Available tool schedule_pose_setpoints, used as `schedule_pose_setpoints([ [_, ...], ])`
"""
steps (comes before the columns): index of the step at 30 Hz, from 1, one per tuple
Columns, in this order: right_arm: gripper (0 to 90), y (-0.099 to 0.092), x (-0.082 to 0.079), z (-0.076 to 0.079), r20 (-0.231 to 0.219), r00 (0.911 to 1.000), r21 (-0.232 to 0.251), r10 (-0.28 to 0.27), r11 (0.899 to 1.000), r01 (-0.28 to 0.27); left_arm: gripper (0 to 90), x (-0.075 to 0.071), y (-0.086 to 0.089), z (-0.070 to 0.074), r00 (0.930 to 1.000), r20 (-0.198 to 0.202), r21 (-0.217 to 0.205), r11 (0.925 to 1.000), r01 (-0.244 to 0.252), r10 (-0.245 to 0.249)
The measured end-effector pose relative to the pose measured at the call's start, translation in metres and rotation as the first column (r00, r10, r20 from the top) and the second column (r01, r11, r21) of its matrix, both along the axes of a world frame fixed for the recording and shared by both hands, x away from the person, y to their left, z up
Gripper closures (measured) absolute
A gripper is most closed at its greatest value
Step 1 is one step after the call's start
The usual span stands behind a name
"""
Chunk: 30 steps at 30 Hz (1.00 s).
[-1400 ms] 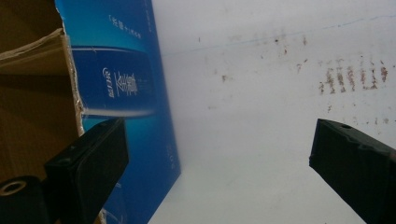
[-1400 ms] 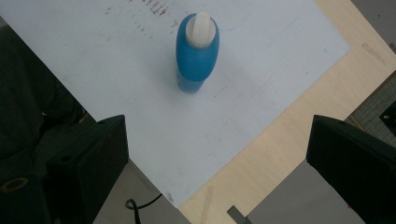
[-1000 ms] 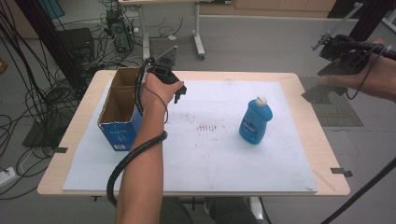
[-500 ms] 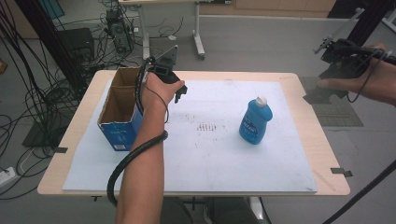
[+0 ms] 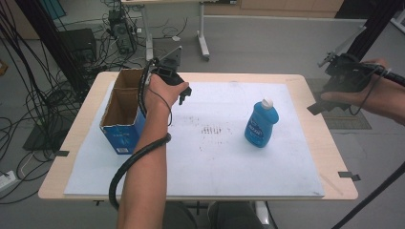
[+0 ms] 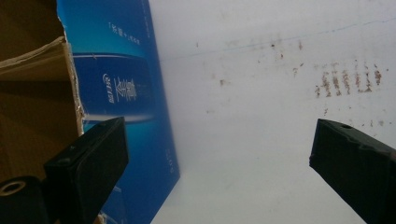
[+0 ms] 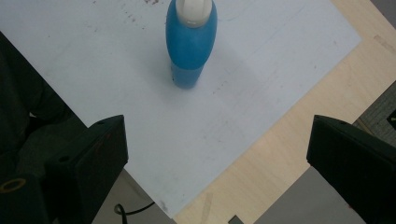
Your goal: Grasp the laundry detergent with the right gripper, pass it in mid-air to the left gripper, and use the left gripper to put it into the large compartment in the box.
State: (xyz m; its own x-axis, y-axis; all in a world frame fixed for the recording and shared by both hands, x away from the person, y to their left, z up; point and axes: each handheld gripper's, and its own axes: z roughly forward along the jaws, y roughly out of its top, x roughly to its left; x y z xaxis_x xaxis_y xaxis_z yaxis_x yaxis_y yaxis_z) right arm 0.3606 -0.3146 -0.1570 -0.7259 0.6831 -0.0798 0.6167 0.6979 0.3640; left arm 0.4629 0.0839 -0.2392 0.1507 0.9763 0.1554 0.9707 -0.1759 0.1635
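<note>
Left gripper (image 5: 177, 90) hovers just past the 3 o'clock wall of the open cardboard box (image 5: 123, 110), jaws spread wide with nothing between them. In the left gripper view the jaws straddle bare white sheet (image 6: 261, 112), and the box's blue side (image 6: 126, 93) sits right by the one at 9 o'clock; whether they touch, cannot tell. The box stands upright at the table's 9 o'clock side, top flaps open, brown interior showing.

Right gripper (image 5: 345, 76) hangs off the table past its 3 o'clock edge, above floor, jaws also wide apart and holding nothing. In the right gripper view the blue bottle (image 7: 190, 39) is at 12 o'clock, upright, white cap on top, well apart from both jaws.

The blue bottle (image 5: 261, 123) stands alone right of centre on the sheet, well apart from the box and from both grippers. Open room all around it; the widest free stretch runs from centre toward 6 o'clock.

Surface: white sheet (image 5: 215, 162) covering most of a pale wooden table (image 5: 334, 157), wood border showing at 3 and 9 o'clock. Faint dark smudges mark the middle of the sheet.

Room: grey floor, cables (image 5: 28, 95) bunched at 9 to 11 o'clock, table legs (image 5: 203, 33) at 12 o'clock.
</note>
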Motion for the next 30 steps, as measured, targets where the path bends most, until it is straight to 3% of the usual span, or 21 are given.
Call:
schedule_pose_setpoints([
  [14,4.8,-0.007,-0.006,-0.022,0.017,0.9998,0.028,-0.005,1.000,0.004,5.2,-0.002,0.001,-0.003,0.9999,0.010,-0.012,0.9999,0.009,-0.009],
  [22,4.6,-0.014,-0.011,-0.053,0.041,0.9991,0.070,-0.010,0.998,0.007,5.2,-0.004,0.004,-0.004,0.9998,0.015,-0.011,0.9999,0.012,-0.012],
  [30,4.6,-0.018,-0.014,-0.073,0.088,0.9961,0.112,-0.003,0.994,-0.007,5.2,-0.005,0.003,-0.004,0.9997,0.017,-0.010,0.9998,0.015,-0.015],
])
